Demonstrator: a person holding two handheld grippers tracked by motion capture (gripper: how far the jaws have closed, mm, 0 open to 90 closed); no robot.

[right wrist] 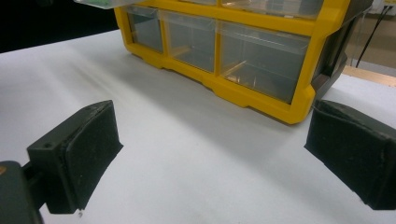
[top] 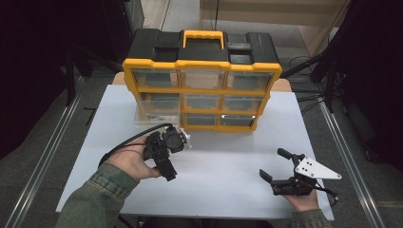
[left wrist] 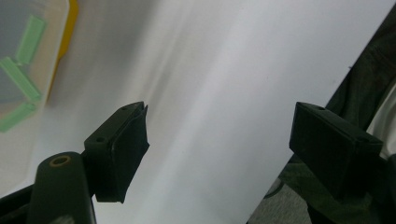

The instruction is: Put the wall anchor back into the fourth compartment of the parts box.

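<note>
High view: my left gripper sits centre-left of frame, just below the pulled-out clear drawer on the left column of the yellow organizer; the drawer lies straight up-frame of it, long axis pointing back into the cabinet. My right gripper rests lower right, well apart from the cabinet, so left is clearly the nearer hand. Left gripper view: jaws spread wide, nothing between them, just white table; drawer corner with green pieces sits upper left, off-axis from the jaws. Right gripper view: jaws released, empty; organizer's bottom row fills the upper frame, open drawer edge at top left. My read: left needs to swing toward the drawer to line up.
</note>
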